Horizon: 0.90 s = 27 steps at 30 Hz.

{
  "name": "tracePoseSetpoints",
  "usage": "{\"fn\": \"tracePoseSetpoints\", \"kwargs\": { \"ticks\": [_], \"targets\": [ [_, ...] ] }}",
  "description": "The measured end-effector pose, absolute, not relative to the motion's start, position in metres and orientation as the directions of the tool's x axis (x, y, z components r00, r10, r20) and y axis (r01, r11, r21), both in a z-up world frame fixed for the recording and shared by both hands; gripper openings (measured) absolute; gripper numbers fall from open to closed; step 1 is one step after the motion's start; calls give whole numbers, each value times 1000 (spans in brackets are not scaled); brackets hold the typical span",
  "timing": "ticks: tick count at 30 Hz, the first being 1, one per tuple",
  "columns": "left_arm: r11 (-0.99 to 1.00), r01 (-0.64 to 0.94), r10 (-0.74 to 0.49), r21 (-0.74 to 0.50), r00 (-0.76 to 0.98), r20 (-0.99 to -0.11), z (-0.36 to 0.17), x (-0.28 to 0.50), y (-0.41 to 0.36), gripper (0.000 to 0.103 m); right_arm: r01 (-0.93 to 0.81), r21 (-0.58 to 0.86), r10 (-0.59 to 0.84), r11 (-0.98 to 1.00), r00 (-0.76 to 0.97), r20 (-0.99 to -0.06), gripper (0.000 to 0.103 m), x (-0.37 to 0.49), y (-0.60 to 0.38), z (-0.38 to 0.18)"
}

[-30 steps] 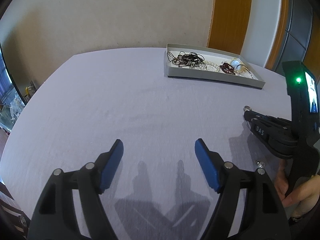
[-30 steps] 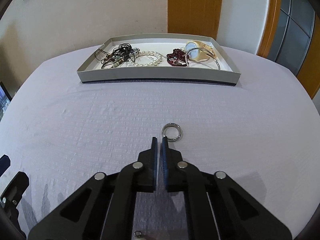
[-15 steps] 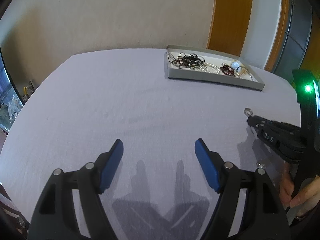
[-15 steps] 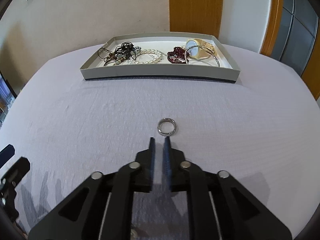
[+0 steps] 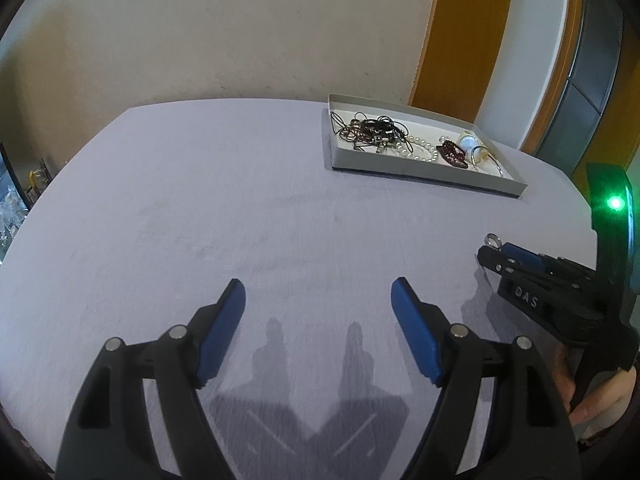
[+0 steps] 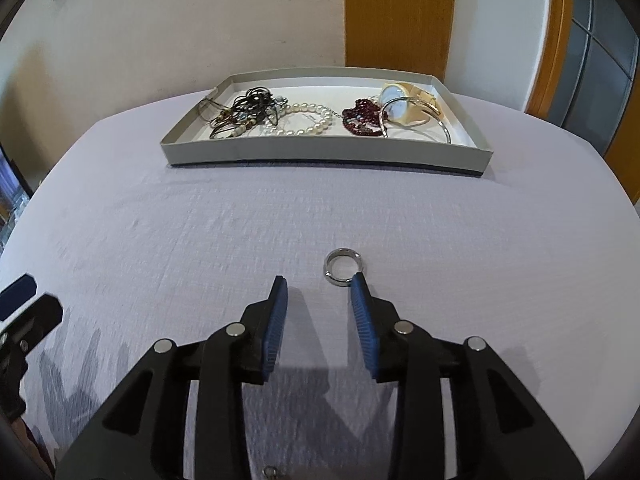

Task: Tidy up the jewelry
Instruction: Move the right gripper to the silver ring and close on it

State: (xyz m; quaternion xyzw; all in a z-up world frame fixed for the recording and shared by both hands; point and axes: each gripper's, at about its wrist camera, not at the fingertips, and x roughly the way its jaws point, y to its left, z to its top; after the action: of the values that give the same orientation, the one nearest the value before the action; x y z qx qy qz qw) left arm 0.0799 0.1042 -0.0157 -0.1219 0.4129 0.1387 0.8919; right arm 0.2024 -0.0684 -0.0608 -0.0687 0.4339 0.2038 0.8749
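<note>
Right hand-held gripper (image 6: 318,288) hangs tilted down over the surface (image 6: 160,240), its blue pads parting to a narrow gap with nothing between them; the silver ring (image 6: 342,267) lies flat on the cloth just beyond the tips, at about one o'clock from the gap and touching or nearly touching the right pad's tip, so the jaws seem to be opening in order to straddle it. Left hand-held gripper (image 5: 318,300) is held wide and empty, low over a bare stretch of cloth, probably parked out of the way. At twelve o'clock in the right wrist view sits the grey tray (image 6: 320,150), already holding tangled dark cords, a pearl strand (image 6: 308,122), a red bead piece and bangles, the likely home for the ring. Only the right wrist view shows the ring's offset from the gap and a second small metal piece (image 6: 270,471) at six o'clock; the left wrist view alone shows the right tool from the side, its green light and the fingers (image 5: 600,396) gripping its handle.
</note>
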Motion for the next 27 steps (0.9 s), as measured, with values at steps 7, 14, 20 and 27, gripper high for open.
{"fn": "tracePoseSetpoints", "kwargs": {
  "ticks": [7, 14, 20, 27],
  "targets": [
    [934, -339, 141, -111, 636, -759, -12, 75, 104, 75, -390, 23, 257, 921, 559, -789, 35, 206, -67, -60],
    [935, -340, 145, -103, 630, -763, -13, 77, 102, 75, -392, 20, 255, 920, 558, -790, 34, 217, -61, -60],
    [935, -342, 148, -96, 618, -772, -15, 80, 99, 75, -396, 34, 268, 918, 553, -789, 23, 216, -64, -60],
    [937, -339, 152, -85, 614, -775, -15, 80, 96, 75, -391, 42, 271, 920, 553, -788, 22, 214, -67, -60]
  ]
}}
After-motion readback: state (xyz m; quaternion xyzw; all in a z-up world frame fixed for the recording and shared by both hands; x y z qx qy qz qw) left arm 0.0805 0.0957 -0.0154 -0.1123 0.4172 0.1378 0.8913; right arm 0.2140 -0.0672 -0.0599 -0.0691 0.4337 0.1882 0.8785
